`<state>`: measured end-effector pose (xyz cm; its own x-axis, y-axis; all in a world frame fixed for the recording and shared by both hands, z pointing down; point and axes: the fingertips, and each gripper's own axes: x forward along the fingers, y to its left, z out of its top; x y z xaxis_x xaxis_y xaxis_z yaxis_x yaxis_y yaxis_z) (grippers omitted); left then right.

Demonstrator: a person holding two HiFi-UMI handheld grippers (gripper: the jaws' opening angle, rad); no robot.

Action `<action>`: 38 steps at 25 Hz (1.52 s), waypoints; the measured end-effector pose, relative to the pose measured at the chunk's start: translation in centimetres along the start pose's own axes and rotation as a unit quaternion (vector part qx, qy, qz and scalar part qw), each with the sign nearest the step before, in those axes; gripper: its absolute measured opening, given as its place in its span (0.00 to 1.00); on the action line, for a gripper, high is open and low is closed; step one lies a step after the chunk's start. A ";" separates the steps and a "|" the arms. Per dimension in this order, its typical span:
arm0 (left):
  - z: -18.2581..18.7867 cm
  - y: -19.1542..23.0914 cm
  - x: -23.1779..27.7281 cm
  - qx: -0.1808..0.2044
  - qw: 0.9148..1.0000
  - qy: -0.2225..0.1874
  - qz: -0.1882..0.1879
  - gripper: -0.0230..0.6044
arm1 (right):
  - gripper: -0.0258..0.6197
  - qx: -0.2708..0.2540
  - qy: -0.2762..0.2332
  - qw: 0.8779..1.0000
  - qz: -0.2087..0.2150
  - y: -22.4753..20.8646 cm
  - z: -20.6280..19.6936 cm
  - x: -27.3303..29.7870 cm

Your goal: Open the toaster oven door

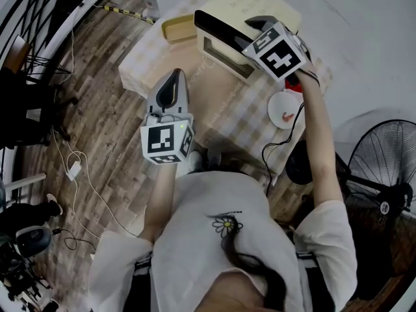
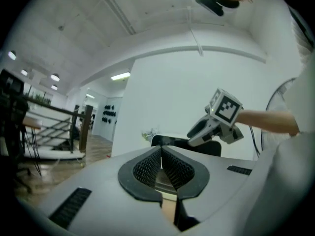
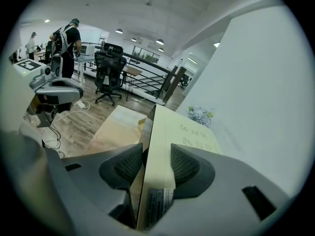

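A cream toaster oven [image 1: 263, 2] stands on a checked tablecloth [image 1: 227, 112]. Its dark door [image 1: 218, 30] tilts out from the body. My right gripper [image 1: 258, 25] reaches down to the door's upper right end. In the right gripper view a cream strip of the oven [image 3: 162, 132] runs between the jaws of the right gripper [image 3: 157, 168], and both pads press on it. My left gripper [image 1: 174, 78] hovers level over the table's near side, shut and empty [image 2: 161, 154]. From the left gripper view I see the right gripper [image 2: 219, 119] on the dark door [image 2: 179, 142].
A white plate [image 1: 286, 109] lies right of the oven and a shallow yellow tray [image 1: 179, 28] to its left. A floor fan [image 1: 383, 168] stands at the right. Cables [image 1: 75, 168] trail on the wooden floor. An office chair [image 3: 108, 65] and people [image 3: 69, 41] are far behind.
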<state>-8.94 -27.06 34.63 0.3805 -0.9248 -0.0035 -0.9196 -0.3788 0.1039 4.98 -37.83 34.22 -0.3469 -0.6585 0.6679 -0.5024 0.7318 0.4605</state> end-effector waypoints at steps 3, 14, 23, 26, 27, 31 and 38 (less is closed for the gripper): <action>-1.2 0.1 1.7 -0.120 0.992 0.001 -0.025 0.06 | 0.31 0.002 -0.003 1.000 -0.002 -0.1 -0.1 0.0; -7.1 -1.6 9.0 -0.368 0.922 0.068 -0.097 0.16 | 0.31 -0.004 0.000 1.000 -0.004 0.1 0.1 0.0; -11.2 -3.4 13.1 -0.536 0.827 0.095 -0.139 0.31 | 0.31 0.004 0.005 1.000 -0.003 -0.1 0.0 -0.1; -11.5 -4.0 13.7 -0.589 0.786 0.094 -0.160 0.31 | 0.31 0.006 0.001 1.000 -0.005 -0.1 0.3 -0.2; -11.8 -4.1 13.9 -0.601 0.776 0.096 -0.163 0.30 | 0.31 0.007 0.001 1.000 -0.006 -0.1 0.3 -0.2; -12.3 -4.7 14.5 -0.632 0.750 0.093 -0.170 0.23 | 0.31 0.008 0.004 1.000 -0.010 -0.1 0.2 -0.3; -12.3 -5.3 15.5 -0.672 0.709 0.075 -0.201 0.22 | 0.32 0.009 0.004 1.000 -0.010 -0.1 0.2 0.0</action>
<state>3.06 -38.93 46.30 0.6852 -0.6987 -0.2058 0.1503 -0.1409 0.9786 4.84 -37.94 34.04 -0.3306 -0.6723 0.6624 -0.5241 0.7144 0.4636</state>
